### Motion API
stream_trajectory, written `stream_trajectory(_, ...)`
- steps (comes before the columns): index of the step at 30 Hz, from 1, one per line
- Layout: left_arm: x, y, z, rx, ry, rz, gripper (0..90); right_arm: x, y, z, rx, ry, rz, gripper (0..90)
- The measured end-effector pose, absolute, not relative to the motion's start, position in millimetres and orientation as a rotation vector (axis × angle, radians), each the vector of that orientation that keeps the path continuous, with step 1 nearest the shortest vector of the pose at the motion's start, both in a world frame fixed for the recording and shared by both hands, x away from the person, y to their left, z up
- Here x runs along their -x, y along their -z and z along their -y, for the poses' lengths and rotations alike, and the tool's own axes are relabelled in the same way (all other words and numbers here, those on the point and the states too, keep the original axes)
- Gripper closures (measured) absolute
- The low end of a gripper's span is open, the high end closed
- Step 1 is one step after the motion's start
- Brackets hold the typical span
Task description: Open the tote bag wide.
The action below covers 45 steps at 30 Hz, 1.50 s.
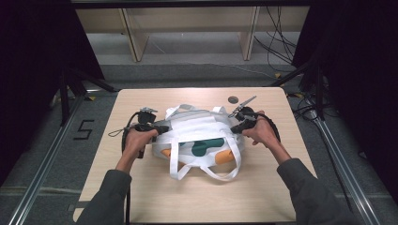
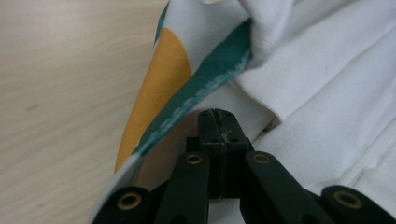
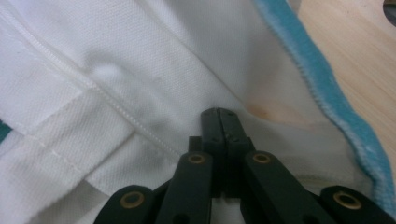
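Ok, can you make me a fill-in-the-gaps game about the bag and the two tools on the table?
1. The bag on the table is mostly ____ in colour.
2. The left tool and the right tool sit at opposite ____ of the bag.
3. The jaws of both tools are ____.
4. The bag's long straps lie on the table toward the ____.

Missing words: white; sides; shut; person
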<state>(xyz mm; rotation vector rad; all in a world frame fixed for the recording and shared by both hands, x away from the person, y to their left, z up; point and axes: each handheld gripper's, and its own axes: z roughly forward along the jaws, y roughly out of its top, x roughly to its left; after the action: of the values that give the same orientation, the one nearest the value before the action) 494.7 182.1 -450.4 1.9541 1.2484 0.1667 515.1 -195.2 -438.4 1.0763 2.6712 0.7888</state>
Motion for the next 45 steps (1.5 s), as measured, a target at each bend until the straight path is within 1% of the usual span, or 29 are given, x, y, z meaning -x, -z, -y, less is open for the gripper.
stream_trajectory(1, -493, 446, -177, -2.011, -0.235, -1.239, 89.7, -513, 434, 196, -1.052, -0.759, -2.674, 90.0)
stream_trajectory(2, -490, 441, -176, -2.076, -0.269, -1.208, 89.6, -513, 431, 195, -1.048, -0.735, -2.67, 90.0)
stream_trajectory(3, -488, 439, -173, -2.087, -0.304, -1.196, 89.6, -512, 426, 193, -1.038, -0.728, -2.66, 90.0)
stream_trajectory(4, -488, 439, -173, -2.087, -0.304, -1.196, 89.4, -512, 426, 193, -1.038, -0.728, -2.66, 90.0)
stream_trajectory(5, -485, 435, -168, -2.099, -0.344, -1.181, 89.2, -513, 413, 192, -1.009, -0.779, -2.631, 90.0)
stream_trajectory(6, -484, 434, -165, -2.112, -0.37, -1.172, 88.8, -510, 406, 188, -1.071, -0.811, -2.61, 90.0)
stream_trajectory(8, -483, 429, -163, -2.081, -0.345, -1.164, 88.7, -514, 396, 183, -0.973, -0.938, -2.569, 90.0)
stream_trajectory(10, -481, 421, -157, -2.075, -0.342, -1.128, 88.8, -516, 391, 173, -0.939, -0.964, -2.562, 90.0)
stream_trajectory(14, -473, 405, -138, -2.075, -0.299, -1.033, 87.8, -524, 399, 152, -0.932, -0.961, -2.58, 90.0)
stream_trajectory(17, -475, 405, -118, -2.121, -0.29, -0.977, 87.7, -525, 407, 145, -0.965, -0.927, -2.598, 90.0)
stream_trajectory(18, -479, 407, -113, -2.149, -0.283, -0.979, 87.7, -524, 407, 145, -0.915, -0.924, -2.615, 90.0)
stream_trajectory(20, -491, 415, -106, -2.136, -0.24, -1.029, 88.9, -518, 407, 147, -0.925, -0.943, -2.633, 90.0)
stream_trajectory(22, -501, 421, -100, -2.085, -0.179, -1.077, 89.4, -508, 407, 152, -0.887, -0.898, -2.676, 90.0)
stream_trajectory(24, -508, 426, -92, -2.121, -0.21, -1.088, 89.4, -494, 410, 158, -0.832, -0.938, -2.725, 90.0)
stream_trajectory(26, -521, 430, -90, -2.161, -0.191, -1.13, 89.5, -478, 419, 166, -0.8, -0.991, -2.845, 90.0)
stream_trajectory(29, -537, 437, -88, -2.107, -0.226, -1.236, 89.7, -446, 448, 163, -0.804, -0.804, -2.953, 90.0)
stream_trajectory(30, -537, 437, -88, -2.107, -0.226, -1.236, 89.7, -446, 448, 163, -0.804, -0.804, -2.953, 90.0)
stream_trajectory(31, -537, 435, -83, -2.132, -0.264, -1.223, 89.7, -435, 454, 161, -0.74, -0.8, -2.941, 90.0)
stream_trajectory(32, -534, 432, -81, -2.147, -0.296, -1.206, 89.6, -433, 451, 161, -0.745, -0.801, -2.946, 90.0)
stream_trajectory(33, -530, 429, -79, -2.156, -0.321, -1.182, 89.6, -437, 447, 161, -0.682, -0.814, -2.943, 90.0)
stream_trajectory(34, -525, 426, -79, -2.157, -0.337, -1.154, 89.4, -438, 441, 161, -0.707, -0.825, -2.93, 90.0)
stream_trajectory(37, -509, 416, -83, -2.14, -0.332, -1.068, 88.7, -450, 415, 159, -0.709, -0.997, -2.81, 90.0)
stream_trajectory(38, -509, 416, -83, -2.14, -0.332, -1.068, 88.4, -455, 407, 157, -0.698, -1.029, -2.777, 90.0)
stream_trajectory(39, -499, 415, -85, -2.157, -0.32, -1.031, 88.1, -460, 400, 153, -0.696, -1.04, -2.753, 90.0)
stream_trajectory(40, -499, 415, -85, -2.157, -0.32, -1.031, 87.8, -460, 400, 153, -0.696, -1.04, -2.753, 90.0)
stream_trajectory(42, -487, 423, -89, -2.205, -0.259, -0.981, 87.3, -477, 393, 138, -0.718, -1.022, -2.686, 90.0)
stream_trajectory(45, -471, 435, -94, -2.277, -0.218, -0.936, 87.5, -496, 400, 122, -0.72, -0.986, -2.724, 90.0)
